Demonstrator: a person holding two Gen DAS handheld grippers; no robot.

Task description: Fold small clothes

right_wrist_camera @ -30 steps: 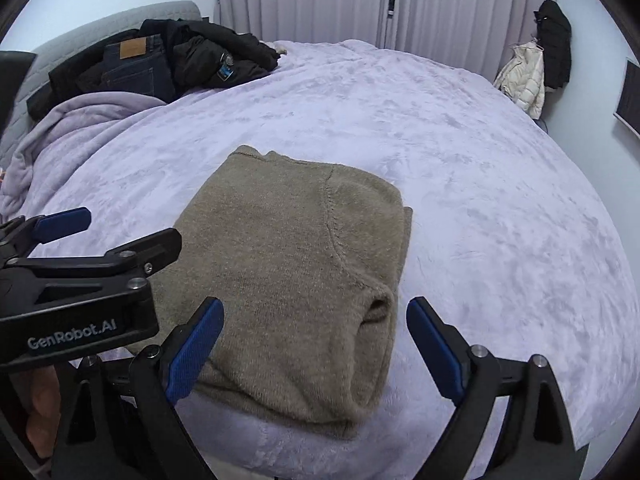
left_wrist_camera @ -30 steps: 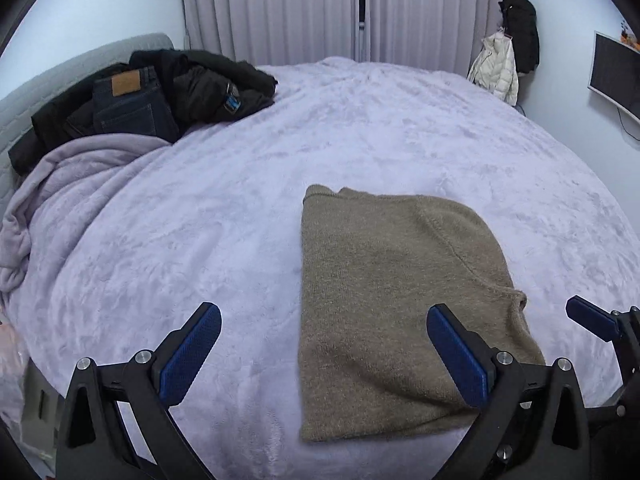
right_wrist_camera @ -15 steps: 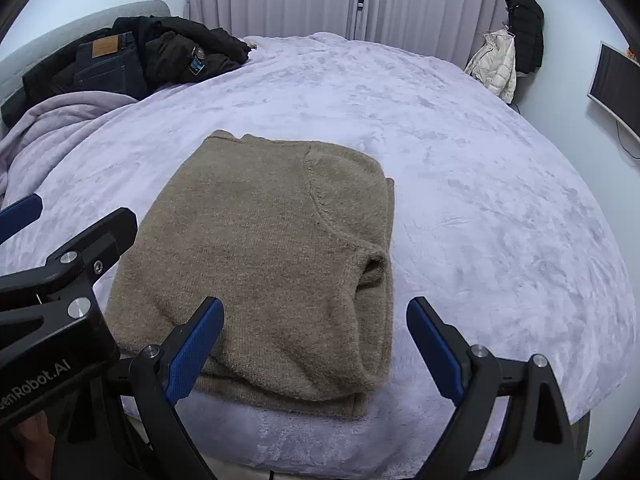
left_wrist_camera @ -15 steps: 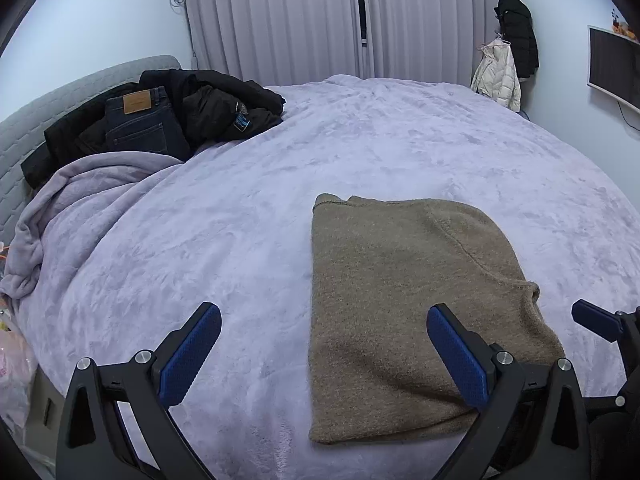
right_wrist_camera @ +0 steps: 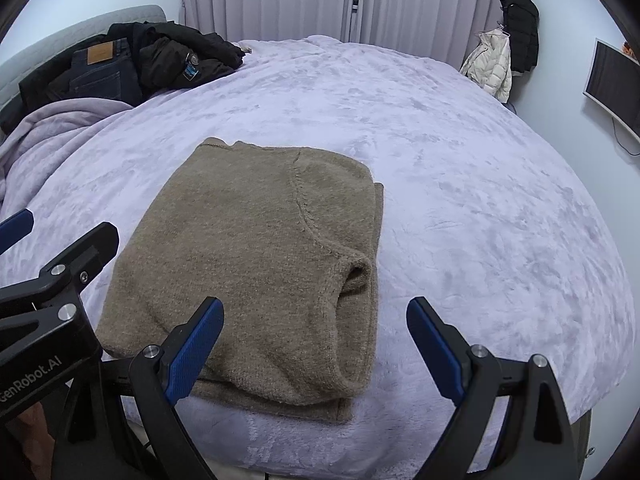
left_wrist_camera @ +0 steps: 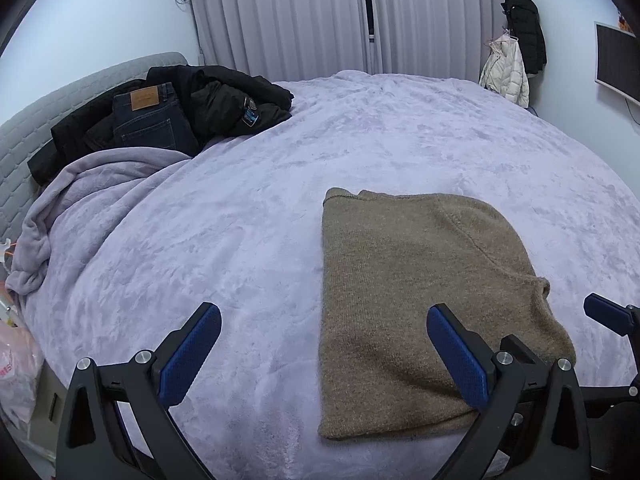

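Left gripper (left_wrist_camera: 324,354) spread wide, nothing between its blue pads (left_wrist_camera: 192,354), hanging above the near edge of the bed (left_wrist_camera: 248,240). Folded tan sweater (left_wrist_camera: 416,300) lies flat on the lilac blanket, ahead and mostly toward this gripper's right finger, which overlaps the sweater's near right corner in this view; contact cannot be told. Far left ahead, a pile of dark jackets (left_wrist_camera: 224,104) with a pair of jeans (left_wrist_camera: 148,120) on top, against the grey headboard. Curtains (left_wrist_camera: 360,16) behind the bed, coats (left_wrist_camera: 516,60) hanging far right. Tip of the other gripper shows at the right edge.

Right wrist view: right gripper (right_wrist_camera: 314,346) also spread wide, empty, above the bed's near edge. Sweater (right_wrist_camera: 256,260) sits straight ahead and to the left, its folded sleeve edge and collar roll facing this gripper's middle; left finger overlaps the sweater's near edge. Left gripper's black frame (right_wrist_camera: 52,308) just beside it on the left. Jacket pile (right_wrist_camera: 176,56) far left ahead, coats (right_wrist_camera: 504,48) far right, a wall screen (right_wrist_camera: 612,84) at the right edge.
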